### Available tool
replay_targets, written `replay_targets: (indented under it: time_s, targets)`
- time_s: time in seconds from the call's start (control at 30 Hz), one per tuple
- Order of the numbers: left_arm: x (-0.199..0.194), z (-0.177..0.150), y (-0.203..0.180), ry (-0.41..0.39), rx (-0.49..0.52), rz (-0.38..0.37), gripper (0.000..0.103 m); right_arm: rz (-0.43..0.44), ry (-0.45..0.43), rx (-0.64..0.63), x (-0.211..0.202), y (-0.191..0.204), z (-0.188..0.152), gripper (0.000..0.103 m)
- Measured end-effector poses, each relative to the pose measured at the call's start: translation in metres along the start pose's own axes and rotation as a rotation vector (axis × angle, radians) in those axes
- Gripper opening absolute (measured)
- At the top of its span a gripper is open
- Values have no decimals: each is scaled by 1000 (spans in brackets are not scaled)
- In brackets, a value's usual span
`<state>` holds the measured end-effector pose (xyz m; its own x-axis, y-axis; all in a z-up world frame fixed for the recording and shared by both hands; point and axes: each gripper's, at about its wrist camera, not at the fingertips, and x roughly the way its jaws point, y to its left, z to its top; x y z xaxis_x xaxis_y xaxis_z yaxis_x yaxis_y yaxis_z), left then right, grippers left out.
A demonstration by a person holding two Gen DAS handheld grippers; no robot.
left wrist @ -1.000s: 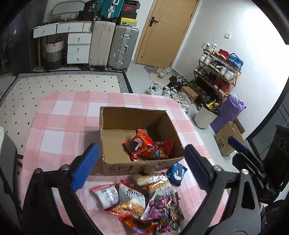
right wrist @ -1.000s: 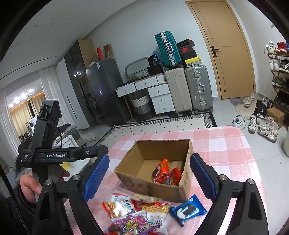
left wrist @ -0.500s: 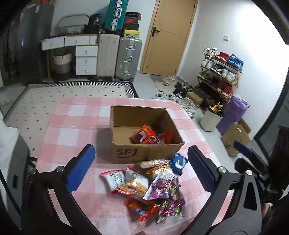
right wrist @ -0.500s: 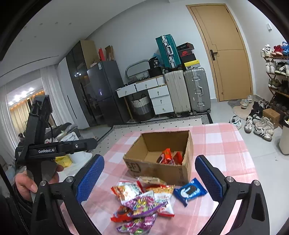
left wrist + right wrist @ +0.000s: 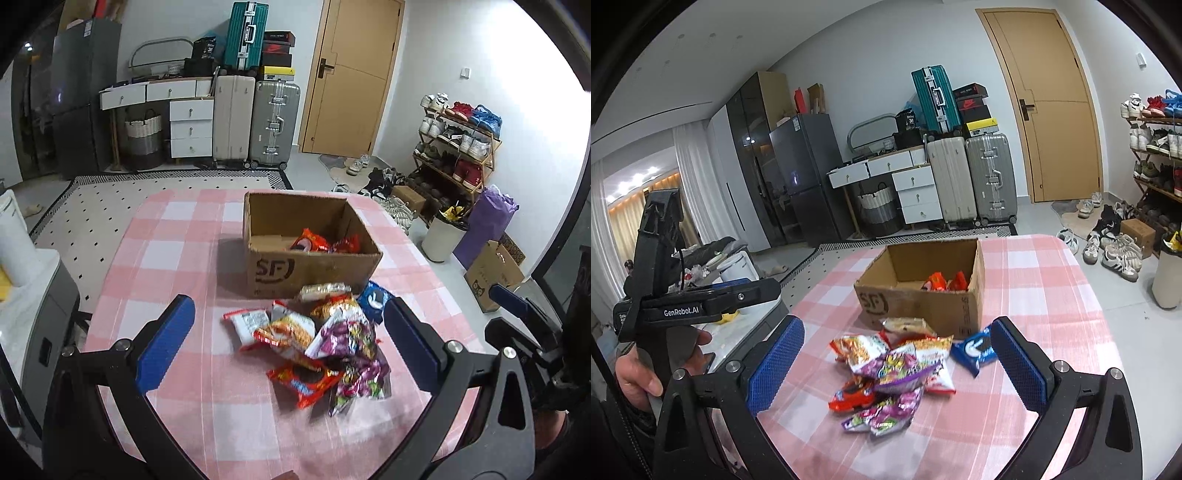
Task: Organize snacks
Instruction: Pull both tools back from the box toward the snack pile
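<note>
A cardboard box (image 5: 310,254) sits toward the far edge of the worktop (image 5: 177,258), which is covered in a pink-and-white check cloth; the box is open-topped, with two orange-red snack packets (image 5: 325,242) lying on its floor. Just in front of its near wall lies a loose pile of snack packets (image 5: 314,339), overlapping one another: a purple one on top, red and orange ones under it, a white one at the left. A blue packet (image 5: 975,349) lies at the right side of the pile, close to the box's near corner. The left gripper (image 5: 288,343) hangs over the near edge, jaws wide with nothing in them. The right gripper (image 5: 897,365) has just been opening its jaws; they stand wide and empty, framing the pile. A hand (image 5: 639,373) grips the left tool's handle.
</note>
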<state>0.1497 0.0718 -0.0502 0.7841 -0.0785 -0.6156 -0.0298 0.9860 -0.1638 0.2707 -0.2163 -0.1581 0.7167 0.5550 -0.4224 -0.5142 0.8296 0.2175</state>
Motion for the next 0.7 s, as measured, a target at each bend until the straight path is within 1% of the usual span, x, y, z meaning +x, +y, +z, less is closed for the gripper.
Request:
replay_targets:
  time_s: [0.2, 0.3, 0.47, 0.7]
  targets:
    - [2, -19, 5, 3, -5, 4, 102, 1, 24, 5, 0, 5, -16, 102]
    - [8, -29, 11, 16, -27, -6, 102, 3, 44, 8, 3, 4, -23, 102]
    - [21, -42, 19, 41, -51, -3, 102, 5, 73, 20, 11, 1, -36, 102]
    - [45, -63, 26, 86, -79, -25, 102, 18, 130, 50, 32, -8, -54, 102]
